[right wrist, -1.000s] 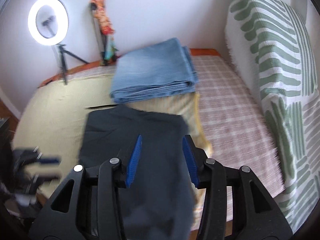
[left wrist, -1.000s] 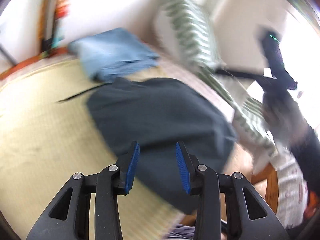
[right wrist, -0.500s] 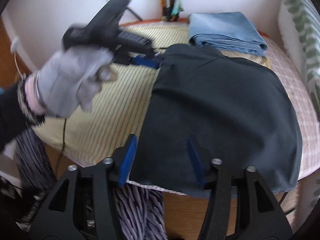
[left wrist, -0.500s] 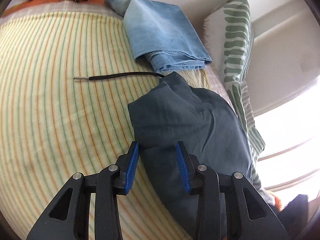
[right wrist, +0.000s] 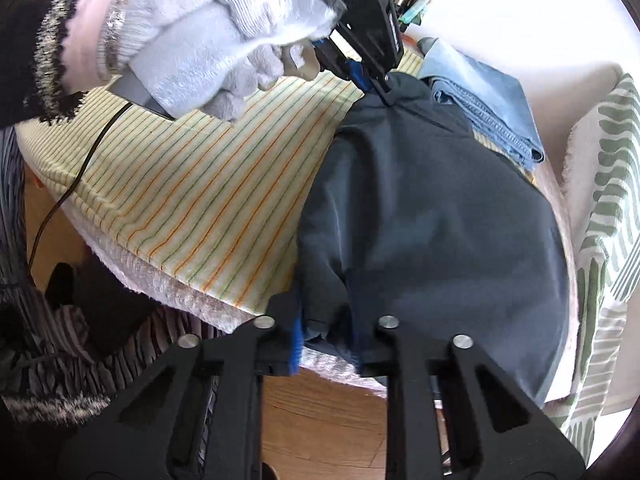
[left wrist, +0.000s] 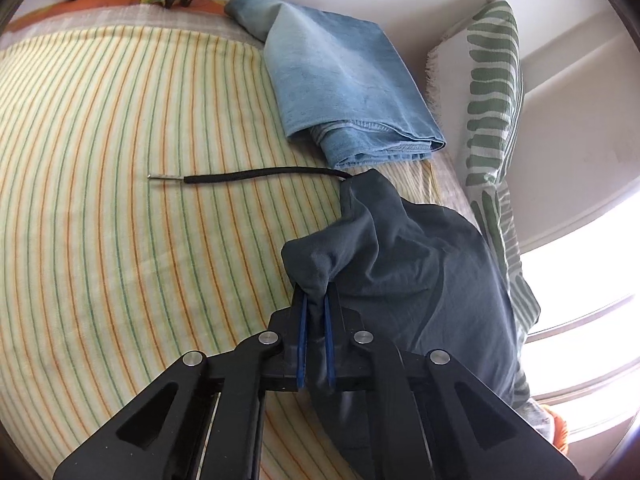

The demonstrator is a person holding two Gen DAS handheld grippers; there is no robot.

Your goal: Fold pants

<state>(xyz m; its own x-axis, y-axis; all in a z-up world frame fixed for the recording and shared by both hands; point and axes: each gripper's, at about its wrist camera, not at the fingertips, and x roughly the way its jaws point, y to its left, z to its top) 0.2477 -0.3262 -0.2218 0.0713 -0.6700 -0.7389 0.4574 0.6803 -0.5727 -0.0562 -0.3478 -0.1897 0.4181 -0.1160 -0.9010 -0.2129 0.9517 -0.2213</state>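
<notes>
Both corners pinched, and we're set to lift the fold.

Our left gripper point(left wrist: 314, 312) has just closed on the far corner of the dark pants point(left wrist: 420, 280), cloth bunched between its pads; our right gripper point(right wrist: 326, 344) has just been closing too, clamping the near corner at the bed point(right wrist: 192, 200) edge. The pants lie on the striped cover beside the jeans point(left wrist: 348, 84). We'd say raise both corners together, keep that edge taut, and carry it across evenly, clear of the cable point(left wrist: 256, 175).
</notes>
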